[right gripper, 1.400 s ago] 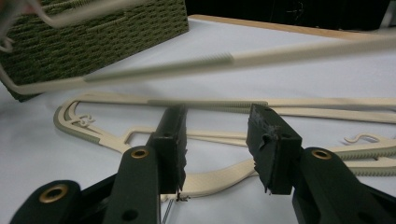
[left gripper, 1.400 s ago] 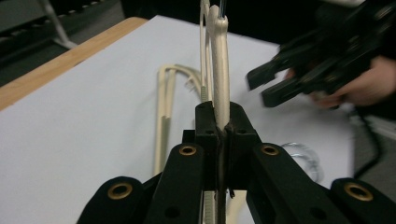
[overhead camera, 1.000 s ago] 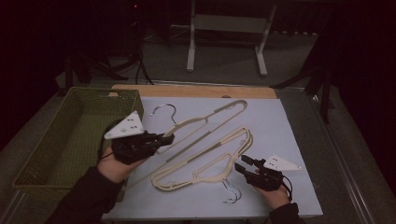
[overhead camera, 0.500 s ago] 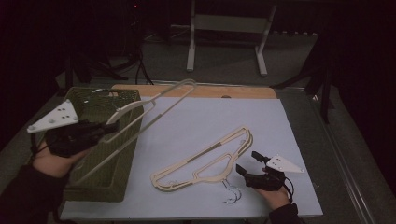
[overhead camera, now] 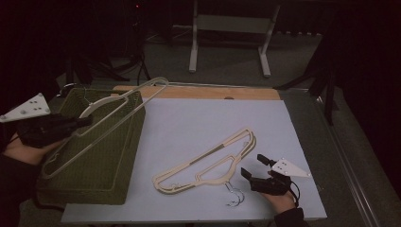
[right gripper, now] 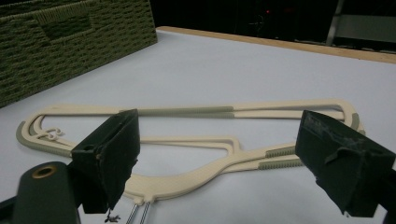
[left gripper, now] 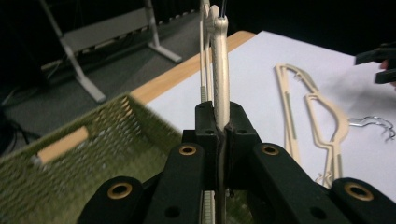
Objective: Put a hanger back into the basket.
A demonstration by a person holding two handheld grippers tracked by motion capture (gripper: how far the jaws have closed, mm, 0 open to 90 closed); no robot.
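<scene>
A cream hanger with a thin, long frame is held by the left gripper, whose jaws are closed tightly on its bar; in the left gripper view the bar is seen rising straight up between the pressed black pads. This hanger is carried in the air above the basket, tilted, with one end over the near part of the basket and the other end reaching past its far corner. The basket is green, woven and rectangular, and it is placed at the left edge of the white sheet; nothing can be seen lying on its bottom, only the held hanger is above it. To the right of the basket, well apart from it, a stack of hangers is laid flat on the sheet, of the same cream colour with grey ribbed strips. Two metal hooks are seen at its near side, so two hangers are counted there, and three in all. The right gripper is kept just beside this stack, on the side away from the basket; its jaws have just been opening and are now spread wide, with the edge of the stack seen between them but not pressed by the pads.
</scene>
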